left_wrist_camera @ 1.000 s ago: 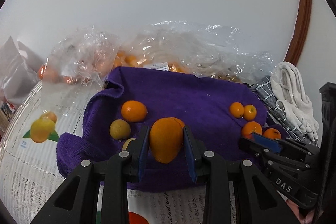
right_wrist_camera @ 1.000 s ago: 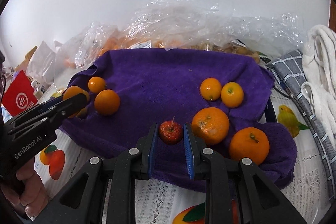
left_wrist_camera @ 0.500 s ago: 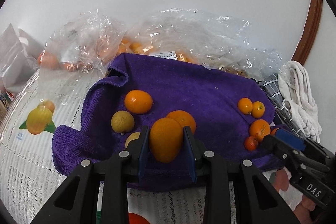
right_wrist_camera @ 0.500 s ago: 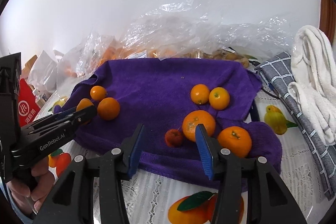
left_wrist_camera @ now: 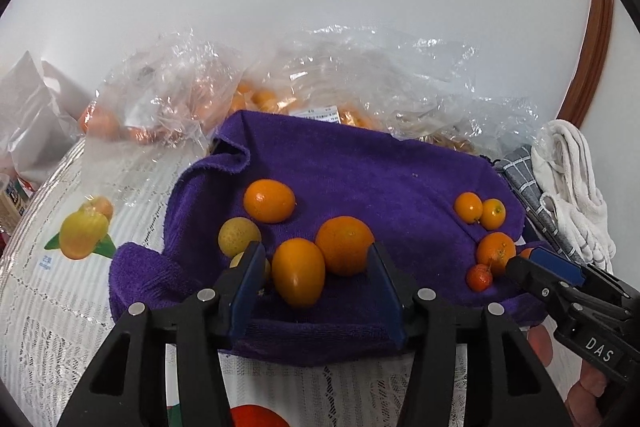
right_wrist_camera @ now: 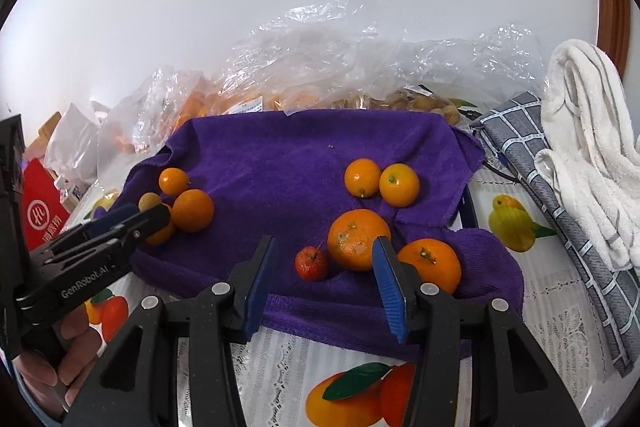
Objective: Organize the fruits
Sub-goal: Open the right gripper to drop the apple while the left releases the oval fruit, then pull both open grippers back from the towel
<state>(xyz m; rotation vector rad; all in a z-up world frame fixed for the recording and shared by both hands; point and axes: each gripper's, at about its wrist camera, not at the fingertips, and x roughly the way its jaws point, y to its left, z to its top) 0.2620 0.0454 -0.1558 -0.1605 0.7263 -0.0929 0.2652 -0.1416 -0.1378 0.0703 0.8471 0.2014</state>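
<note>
A purple towel (left_wrist_camera: 360, 167) lies on the table with fruit on it. My left gripper (left_wrist_camera: 316, 279) is open; an oval orange (left_wrist_camera: 298, 274) lies on the towel between its fingers, next to a round orange (left_wrist_camera: 345, 245). A yellow-green fruit (left_wrist_camera: 239, 236) and another orange (left_wrist_camera: 269, 200) lie to the left. My right gripper (right_wrist_camera: 324, 279) is open; a small red fruit (right_wrist_camera: 312, 263) lies on the towel (right_wrist_camera: 280, 155) between its fingers, beside a large orange (right_wrist_camera: 358, 239). More oranges (right_wrist_camera: 430, 263) (right_wrist_camera: 382, 179) sit nearby.
Clear plastic bags of fruit (left_wrist_camera: 320, 87) stand behind the towel. A white cloth (right_wrist_camera: 588, 155) and a grey checked cloth (right_wrist_camera: 560, 227) lie at the right. A red packet (right_wrist_camera: 40, 219) is at the left. The tablecloth (right_wrist_camera: 560, 327) has fruit prints.
Both grippers have opened. The left let go of the oval orange onto the towel; the right let go of the small red fruit beside the large orange and drew back.
</note>
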